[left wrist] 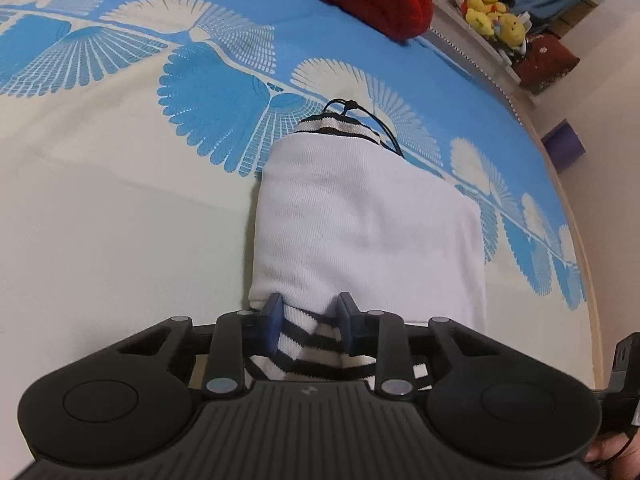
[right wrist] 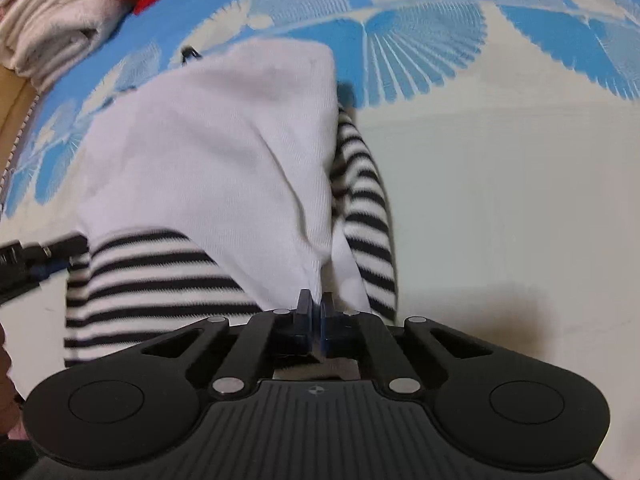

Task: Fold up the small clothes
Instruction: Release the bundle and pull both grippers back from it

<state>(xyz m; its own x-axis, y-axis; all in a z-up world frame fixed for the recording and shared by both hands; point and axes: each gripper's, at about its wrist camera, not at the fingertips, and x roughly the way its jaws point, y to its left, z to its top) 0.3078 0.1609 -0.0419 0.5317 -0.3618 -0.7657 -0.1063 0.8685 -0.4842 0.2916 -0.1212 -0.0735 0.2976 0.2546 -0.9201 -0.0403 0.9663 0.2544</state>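
Left wrist view: my left gripper (left wrist: 310, 320) pinches the white knit garment with black-striped cuffs (left wrist: 360, 216); right gripper (right wrist: 316, 308) is clamped tight on its hem.

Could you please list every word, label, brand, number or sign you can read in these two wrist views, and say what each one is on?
There is no readable text in either view.
Left gripper: a small round emblem on its ribbed black body, a symbol only, no letters.
Right gripper: the same small round emblem, no letters.
White garment with striped sleeves: no tag or print shows.
Yellow plush toys: too small to show any label.
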